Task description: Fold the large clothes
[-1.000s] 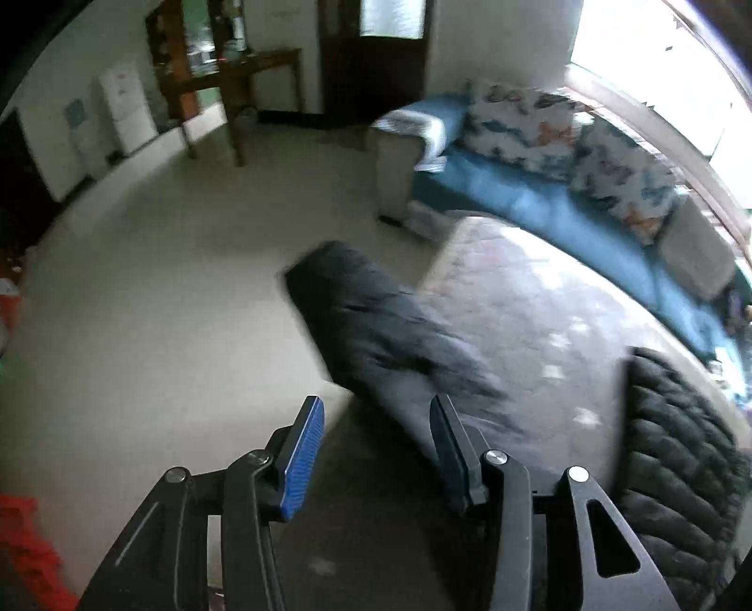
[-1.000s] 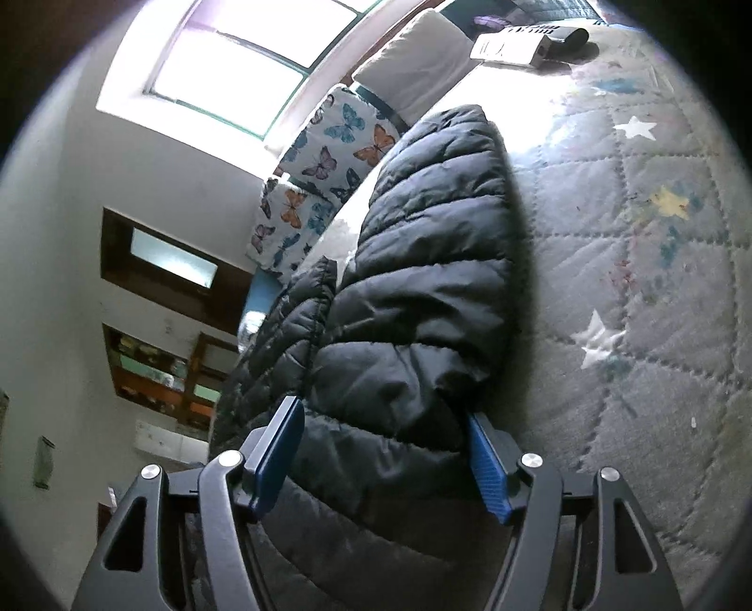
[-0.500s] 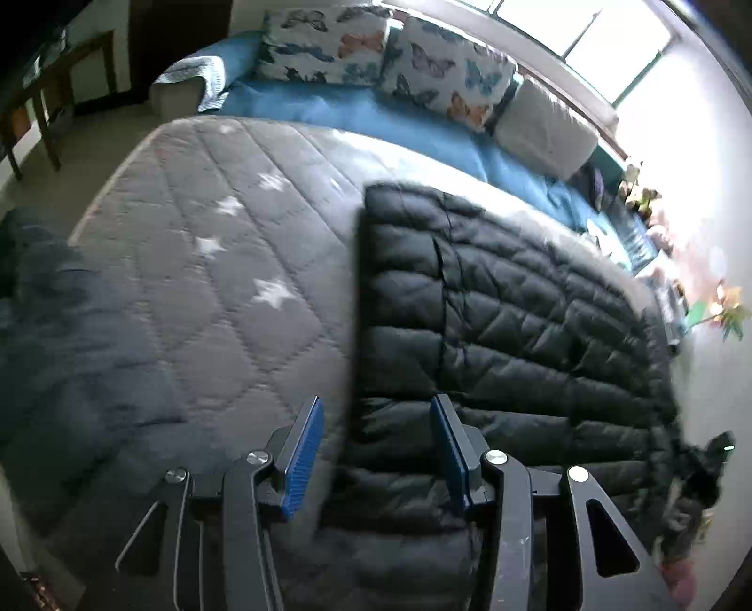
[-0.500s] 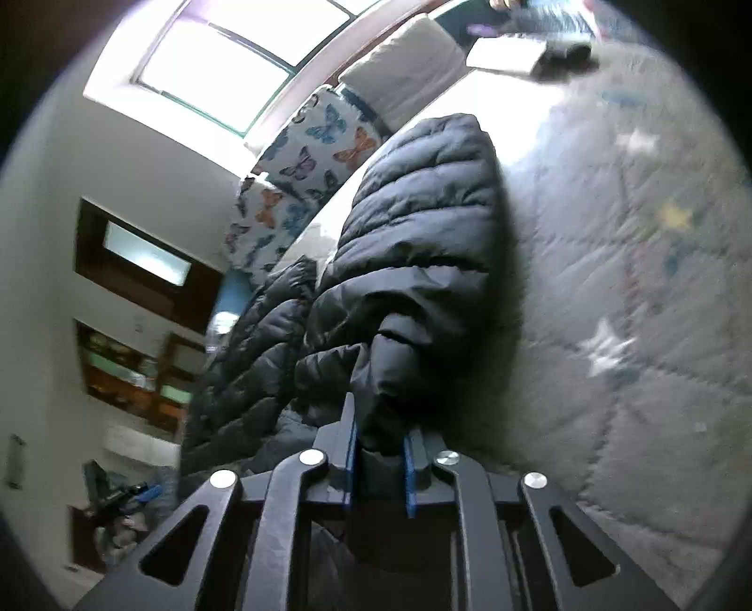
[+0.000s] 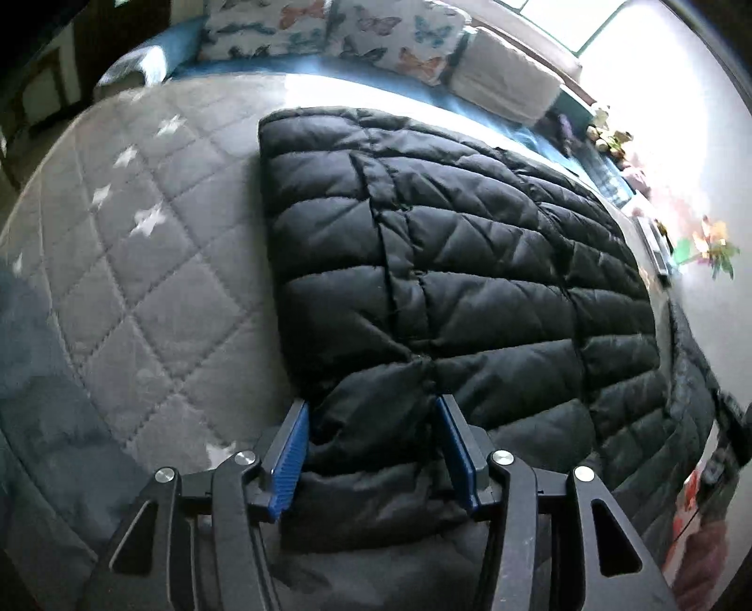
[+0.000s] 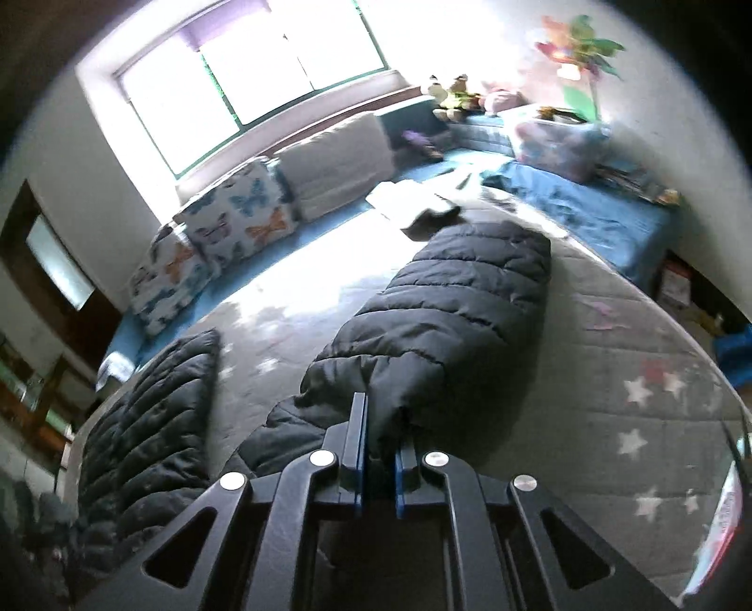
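A large black quilted puffer jacket (image 5: 446,263) lies spread on a grey quilted mattress (image 5: 141,263) with star patterns. My left gripper (image 5: 371,451) is open, its blue-padded fingers (image 5: 293,451) on either side of a bulge at the jacket's near edge. My right gripper (image 6: 379,465) is shut on a fold of the jacket's sleeve (image 6: 451,329), which stretches away toward the far end of the mattress (image 6: 658,423). Another part of the jacket (image 6: 150,413) lies to the left in the right wrist view.
A blue sofa with butterfly cushions (image 5: 329,23) and a beige cushion (image 5: 507,80) runs behind the mattress. A dark grey garment (image 5: 42,376) lies at the left edge. Toys and a clear box (image 6: 554,141) stand by the window wall.
My left gripper swung from the floor side over to the jacket and now straddles its near edge. My right gripper closed on the jacket's sleeve and turned with it.
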Available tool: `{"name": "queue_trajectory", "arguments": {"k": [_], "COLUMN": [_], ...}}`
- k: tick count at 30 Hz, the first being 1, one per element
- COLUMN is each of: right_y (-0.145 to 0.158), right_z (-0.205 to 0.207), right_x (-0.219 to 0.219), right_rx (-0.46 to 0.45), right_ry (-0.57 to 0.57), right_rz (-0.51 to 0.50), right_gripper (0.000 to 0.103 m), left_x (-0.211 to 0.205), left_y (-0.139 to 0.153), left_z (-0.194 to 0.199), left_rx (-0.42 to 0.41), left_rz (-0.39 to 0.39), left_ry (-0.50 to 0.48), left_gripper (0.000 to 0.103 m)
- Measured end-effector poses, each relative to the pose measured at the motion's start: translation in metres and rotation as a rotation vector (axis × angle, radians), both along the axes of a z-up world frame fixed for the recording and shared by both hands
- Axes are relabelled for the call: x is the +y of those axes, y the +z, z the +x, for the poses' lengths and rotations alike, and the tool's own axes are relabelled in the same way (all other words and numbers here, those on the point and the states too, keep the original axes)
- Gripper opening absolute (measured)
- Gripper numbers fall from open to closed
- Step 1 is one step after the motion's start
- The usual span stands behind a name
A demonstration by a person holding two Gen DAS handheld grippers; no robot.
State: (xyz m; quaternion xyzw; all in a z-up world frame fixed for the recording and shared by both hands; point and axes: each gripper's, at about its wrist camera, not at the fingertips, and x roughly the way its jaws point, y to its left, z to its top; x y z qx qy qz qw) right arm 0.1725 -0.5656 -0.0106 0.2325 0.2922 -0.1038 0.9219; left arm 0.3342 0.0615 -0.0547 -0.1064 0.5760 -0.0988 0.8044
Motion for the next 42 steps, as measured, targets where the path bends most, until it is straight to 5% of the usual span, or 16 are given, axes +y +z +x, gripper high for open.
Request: {"name": "queue_trajectory", "arguments": {"k": [2, 5, 8, 13, 21, 30, 33, 36, 42], "right_y": [-0.016, -0.027, -0.011, 0.02, 0.03, -0.002, -0.034, -0.068, -0.031], "right_z": [0.017, 0.026, 0.012, -0.029, -0.081, -0.118, -0.119, -0.121, -0.119], "right_x": [0.002, 0.011, 0.019, 0.064, 0.189, 0.303, 0.324, 0.331, 0.348], "right_rx": [0.089, 0.19, 0.19, 0.167, 0.104, 0.105, 0.178, 0.253, 0.2], "right_ry": [0.035, 0.073, 0.073, 0.145, 0.62, 1.048, 1.093, 1.09, 1.102], "right_rz": [0.004, -0.051, -0.134, -0.359, -0.424, -0.336, -0.372, -0.449, -0.587], "right_gripper": [0.011, 0.019, 0.023, 0.028, 0.036, 0.036, 0.036, 0.036, 0.036], "left_x": [0.001, 0.03, 0.047, 0.025, -0.038, -0.102, -0.102, -0.092, -0.055], "left_y": [-0.006, -0.005, 0.016, 0.068, 0.083, 0.044, 0.017, 0.01, 0.046], "left_z": [0.005, 0.006, -0.007, -0.063, -0.171, -0.274, -0.293, -0.306, -0.297], "left_rx": [-0.007, 0.024, -0.018, -0.13, -0.126, -0.126, -0.094, -0.145, -0.169], "left_rz": [0.039, -0.041, -0.051, 0.012, 0.008, -0.009, -0.034, -0.086, -0.142], "left_ry": [-0.005, 0.061, 0.09, -0.012, -0.224, -0.427, -0.4, -0.363, -0.299], "left_gripper": [0.059, 0.059, 0.055, 0.055, 0.055, 0.055, 0.055, 0.057, 0.057]}}
